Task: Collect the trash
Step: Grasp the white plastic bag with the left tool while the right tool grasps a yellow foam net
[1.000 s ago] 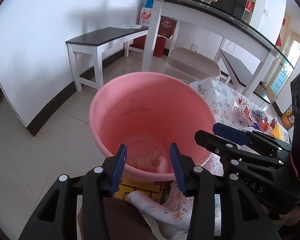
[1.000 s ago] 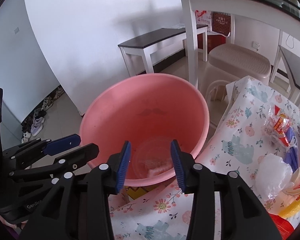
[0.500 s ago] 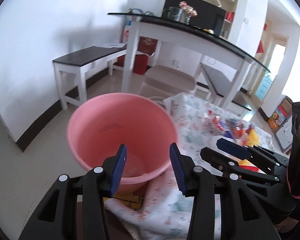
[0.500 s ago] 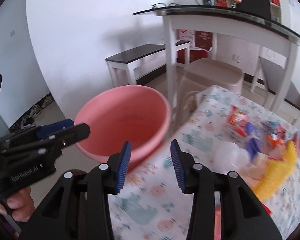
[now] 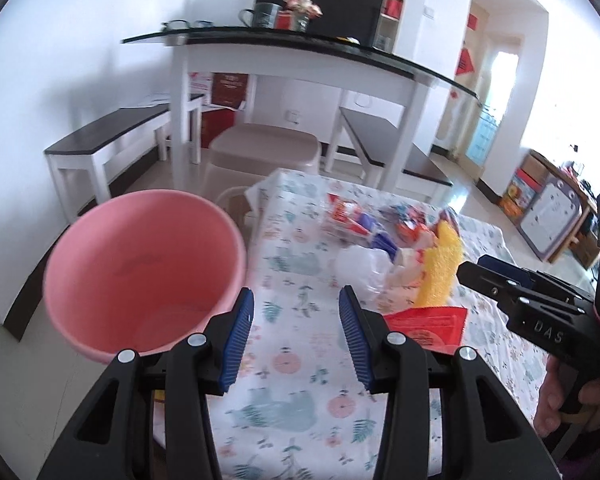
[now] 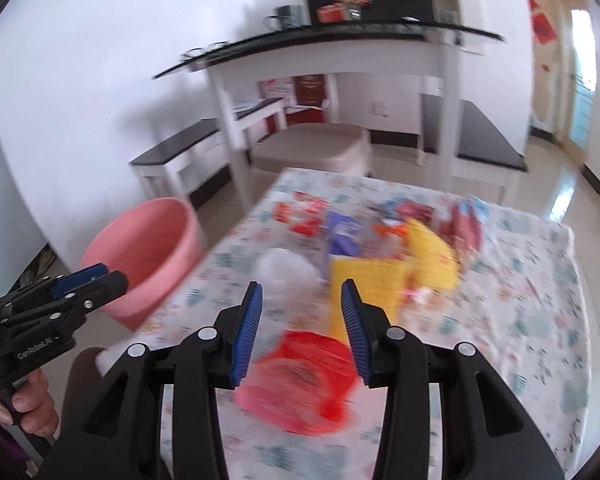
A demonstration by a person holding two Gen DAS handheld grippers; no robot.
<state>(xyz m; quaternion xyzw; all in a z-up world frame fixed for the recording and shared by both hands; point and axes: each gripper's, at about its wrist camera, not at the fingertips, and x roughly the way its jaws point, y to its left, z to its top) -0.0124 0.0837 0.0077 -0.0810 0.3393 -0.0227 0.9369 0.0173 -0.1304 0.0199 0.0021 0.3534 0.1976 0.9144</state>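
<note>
Left wrist view: the left gripper (image 5: 296, 338) has its blue fingers spread, empty, over the floral tablecloth (image 5: 296, 396). The round pink plastic basin (image 5: 140, 276) sits at left; crumpled wrappers (image 5: 384, 240) lie upper right. The right gripper (image 6: 302, 330), also spread and empty, hovers above a red wrapper (image 6: 300, 376).

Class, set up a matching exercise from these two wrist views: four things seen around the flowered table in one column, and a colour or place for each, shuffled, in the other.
Things:
1. basin
2. flat wrapper nearest the hand-held grippers
3. spongy cloth
4. stool

Descriptions:
a. yellow, amid the trash pile
b. beige, beyond the table's far end
c. pink, off the table's left side
d. red, on the tablecloth

Pairs: 1-c, 2-d, 3-a, 4-b
</note>
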